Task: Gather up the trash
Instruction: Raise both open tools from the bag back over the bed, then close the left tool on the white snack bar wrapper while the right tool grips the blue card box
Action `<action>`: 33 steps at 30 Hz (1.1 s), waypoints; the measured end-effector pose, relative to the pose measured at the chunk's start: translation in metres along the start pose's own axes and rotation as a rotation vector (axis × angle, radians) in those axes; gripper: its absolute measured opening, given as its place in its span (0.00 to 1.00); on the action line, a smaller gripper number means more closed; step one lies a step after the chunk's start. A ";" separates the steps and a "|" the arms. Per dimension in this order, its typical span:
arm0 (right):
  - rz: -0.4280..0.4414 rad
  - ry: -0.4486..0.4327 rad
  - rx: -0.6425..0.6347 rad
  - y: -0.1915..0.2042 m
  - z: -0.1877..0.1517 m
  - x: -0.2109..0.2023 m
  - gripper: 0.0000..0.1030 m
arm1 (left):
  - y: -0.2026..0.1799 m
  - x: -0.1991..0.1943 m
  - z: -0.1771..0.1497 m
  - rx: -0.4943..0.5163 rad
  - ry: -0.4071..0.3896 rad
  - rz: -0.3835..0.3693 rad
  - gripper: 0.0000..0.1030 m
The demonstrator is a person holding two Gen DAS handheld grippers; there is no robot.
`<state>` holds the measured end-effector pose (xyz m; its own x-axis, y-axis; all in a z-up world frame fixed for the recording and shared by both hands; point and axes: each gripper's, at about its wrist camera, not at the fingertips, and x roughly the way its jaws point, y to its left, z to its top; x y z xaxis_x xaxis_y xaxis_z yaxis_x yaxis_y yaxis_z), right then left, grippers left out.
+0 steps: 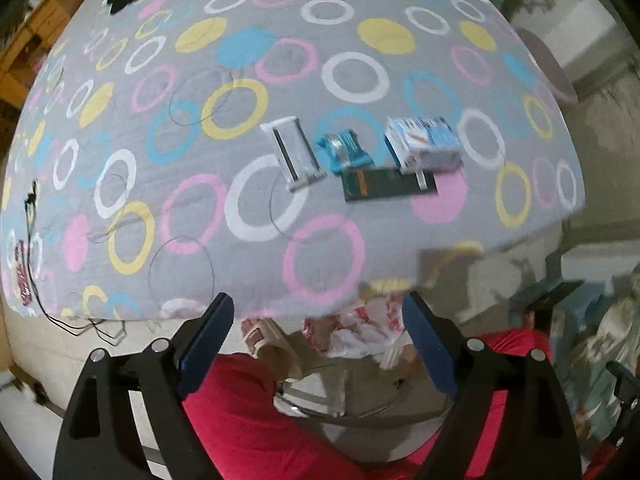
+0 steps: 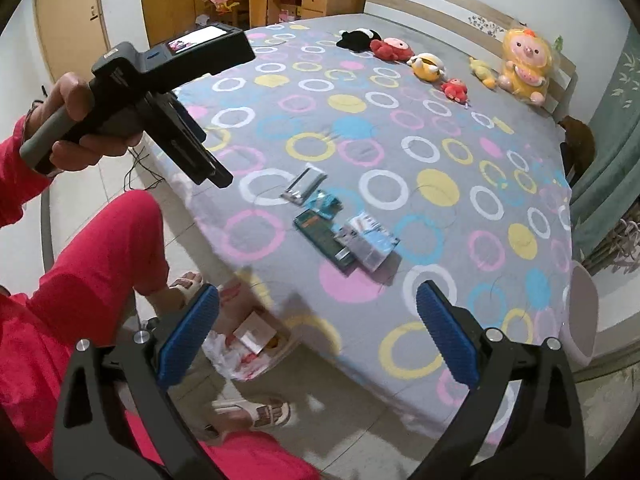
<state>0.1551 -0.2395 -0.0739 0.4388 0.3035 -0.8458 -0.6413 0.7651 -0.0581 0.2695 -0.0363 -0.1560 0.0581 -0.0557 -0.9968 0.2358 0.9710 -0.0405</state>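
Both grippers wide open, empty: left gripper (image 1: 318, 340), right gripper (image 2: 318, 328) over floor bag (image 2: 244, 352); four wrappers/boxes on bedspread (image 2: 400, 152), blue-white box (image 1: 422, 144) rightmost.

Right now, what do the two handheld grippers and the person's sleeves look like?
Each gripper is black with angular, cut-out finger arms, silver pivot bolts and blue ribbed pads: left gripper, right gripper. Seen from the right wrist, the left gripper has a grey handle and a small lit screen on top. The sleeve is bright red, like the trousers.
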 end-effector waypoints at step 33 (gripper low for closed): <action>0.244 0.386 -0.261 -0.085 0.073 0.220 0.93 | 0.055 0.138 0.139 -0.216 0.103 -0.006 0.81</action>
<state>0.3525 -0.1961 -0.2163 0.0247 0.1860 -0.9822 -0.8531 0.5161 0.0763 0.4257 -0.0227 -0.2861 -0.0440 -0.0481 -0.9979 0.0216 0.9986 -0.0490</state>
